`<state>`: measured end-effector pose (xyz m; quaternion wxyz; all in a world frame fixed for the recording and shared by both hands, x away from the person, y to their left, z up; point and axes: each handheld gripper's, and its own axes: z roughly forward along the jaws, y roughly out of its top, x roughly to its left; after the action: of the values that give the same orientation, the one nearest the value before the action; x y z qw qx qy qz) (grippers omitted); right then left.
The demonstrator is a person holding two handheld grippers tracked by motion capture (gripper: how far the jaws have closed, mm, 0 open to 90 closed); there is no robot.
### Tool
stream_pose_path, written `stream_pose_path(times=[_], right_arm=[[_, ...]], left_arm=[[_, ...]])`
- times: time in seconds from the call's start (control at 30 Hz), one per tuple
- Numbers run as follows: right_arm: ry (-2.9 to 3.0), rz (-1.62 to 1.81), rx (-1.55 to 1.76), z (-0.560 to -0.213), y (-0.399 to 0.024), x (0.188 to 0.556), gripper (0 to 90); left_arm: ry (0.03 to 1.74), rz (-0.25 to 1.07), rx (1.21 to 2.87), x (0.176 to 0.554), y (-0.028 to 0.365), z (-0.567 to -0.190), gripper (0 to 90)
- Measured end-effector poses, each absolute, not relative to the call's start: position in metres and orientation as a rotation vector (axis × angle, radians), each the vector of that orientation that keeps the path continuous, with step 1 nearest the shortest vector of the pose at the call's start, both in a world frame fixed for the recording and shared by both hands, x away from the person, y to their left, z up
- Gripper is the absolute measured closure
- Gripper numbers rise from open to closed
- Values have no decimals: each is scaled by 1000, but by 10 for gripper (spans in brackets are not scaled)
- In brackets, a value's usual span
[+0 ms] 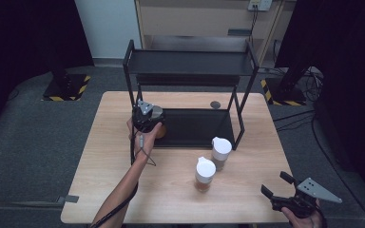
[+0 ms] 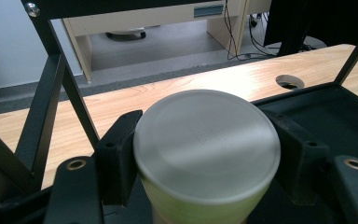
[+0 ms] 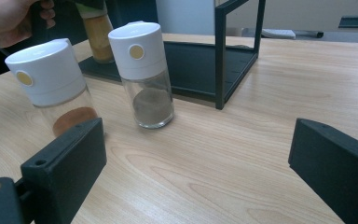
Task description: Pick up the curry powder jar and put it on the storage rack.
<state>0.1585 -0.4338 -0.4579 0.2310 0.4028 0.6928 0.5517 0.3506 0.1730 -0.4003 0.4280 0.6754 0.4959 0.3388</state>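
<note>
The left hand-held gripper squeezes a jar with a grey lid, holding it at the front left corner of the black rack's bottom shelf. The right hand-held gripper rests wide apart, holding nothing, above the desk, near two white-capped jars.

A light wooden table carries a black two-tier rack at its far edge and two white-capped spice jars near its middle.
</note>
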Motion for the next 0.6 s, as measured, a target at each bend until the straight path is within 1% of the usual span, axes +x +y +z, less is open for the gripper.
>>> stream_pose_path(times=[0.6], right_arm=[[1907, 1516, 1108, -458, -433, 159, 48]], left_arm=[[1199, 872, 1682, 348, 172, -411, 313]])
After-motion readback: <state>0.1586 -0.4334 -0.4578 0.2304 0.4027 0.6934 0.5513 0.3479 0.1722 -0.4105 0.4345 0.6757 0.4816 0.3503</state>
